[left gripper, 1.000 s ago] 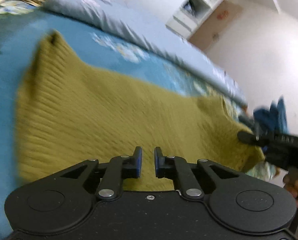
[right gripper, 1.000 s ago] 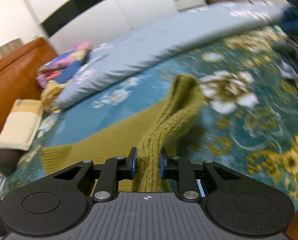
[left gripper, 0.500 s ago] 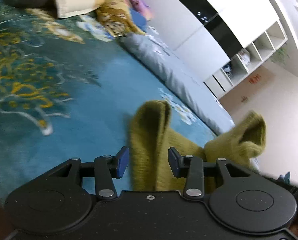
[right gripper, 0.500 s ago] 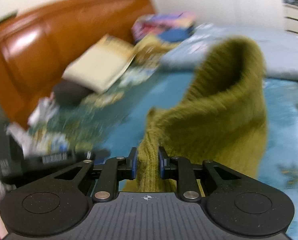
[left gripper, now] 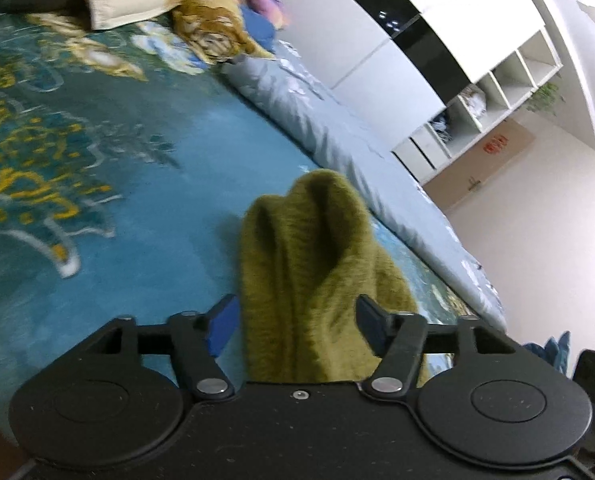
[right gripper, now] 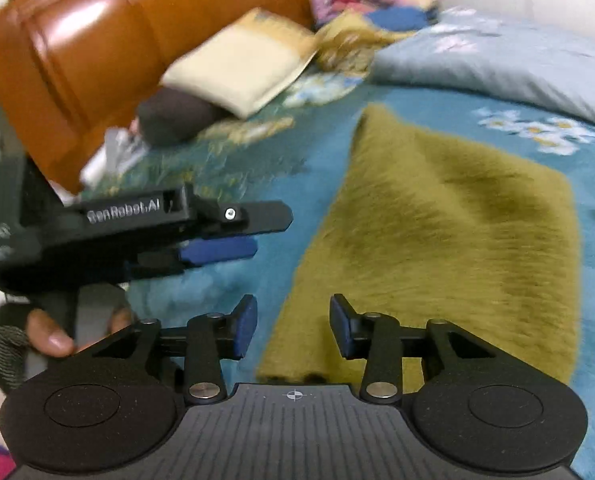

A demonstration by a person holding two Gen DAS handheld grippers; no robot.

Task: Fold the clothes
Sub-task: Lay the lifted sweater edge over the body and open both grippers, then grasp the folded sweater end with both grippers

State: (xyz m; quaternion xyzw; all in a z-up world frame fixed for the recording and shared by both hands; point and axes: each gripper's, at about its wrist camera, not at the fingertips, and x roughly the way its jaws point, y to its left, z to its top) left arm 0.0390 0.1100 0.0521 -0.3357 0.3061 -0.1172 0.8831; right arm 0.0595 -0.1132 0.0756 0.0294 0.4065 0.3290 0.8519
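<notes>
An olive-green knit sweater [right gripper: 449, 232] lies folded over on the blue floral bedspread [right gripper: 225, 280]. In the left wrist view the sweater [left gripper: 309, 280] bunches up between the wide-spread fingers of my left gripper [left gripper: 297, 324], which is open and not clamped on it. My right gripper [right gripper: 293, 326] is open just above the sweater's near edge. The left gripper [right gripper: 233, 232] also shows at the left of the right wrist view, beside the sweater.
A cream pillow [right gripper: 241, 64] and a dark cushion [right gripper: 173, 120] lie against the brown headboard [right gripper: 77, 52]. A grey-blue quilt [left gripper: 337, 120] runs along the bed's far side. White shelving [left gripper: 485, 100] stands by the wall.
My right gripper has opened and let go of the sweater, which now lies flat and folded. My left gripper has opened wider around the fabric.
</notes>
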